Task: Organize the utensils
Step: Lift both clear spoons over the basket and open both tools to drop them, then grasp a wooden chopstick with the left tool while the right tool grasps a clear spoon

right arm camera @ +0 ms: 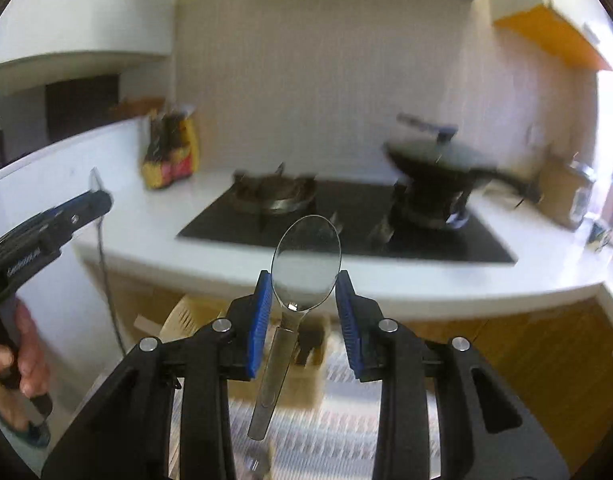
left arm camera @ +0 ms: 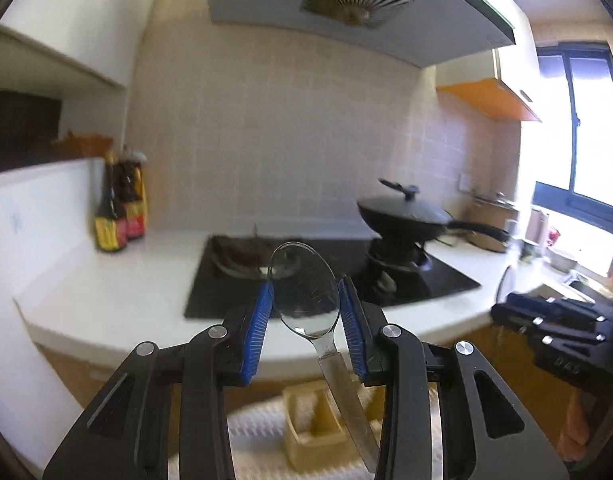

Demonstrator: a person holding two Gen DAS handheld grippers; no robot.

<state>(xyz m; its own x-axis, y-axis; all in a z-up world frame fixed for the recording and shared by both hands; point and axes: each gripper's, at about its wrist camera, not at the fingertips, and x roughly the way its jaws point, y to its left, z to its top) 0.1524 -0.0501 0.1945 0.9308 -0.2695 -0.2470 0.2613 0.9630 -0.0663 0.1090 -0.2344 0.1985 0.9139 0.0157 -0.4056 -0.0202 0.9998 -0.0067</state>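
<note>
– Tongs first, since you asked: left tongs (left arm camera: 306,284) are clamped on the bowl of a clear plastic spoon, blue pads (left arm camera: 262,316) pressing it from both sides. Right tongs (right arm camera: 304,276) are doing the same with a second one. Both are up in the air, out past the front edge of the worktop (left arm camera: 106,288).

– ok so how far along is it? anything sorted yet?

– Honestly looks early-to-mid to me. Going big to small: the worktop carries the hob (left arm camera: 426,284) in the middle, with a lidded wok (left arm camera: 406,216) on its right burner. A knife block (left arm camera: 562,332) is off the right end and sauce bottles (left arm camera: 118,216) stand in the back left corner. No loose cutlery on the worktop that I can spot. Below the front edge there's a beige holder (left arm camera: 306,436) on a pale woven mat (left arm camera: 258,432), too blurry to tell what's already in it.

– and the spoons?

– Left spoon (left arm camera: 302,276) hangs handle-down, tilted, roughly over that holder. Right spoon (right arm camera: 306,256) hangs handle-down over the same area in the right wrist view. Neither is in a slot yet, so I'd say dropping both in is what's left, at minimum.
</note>
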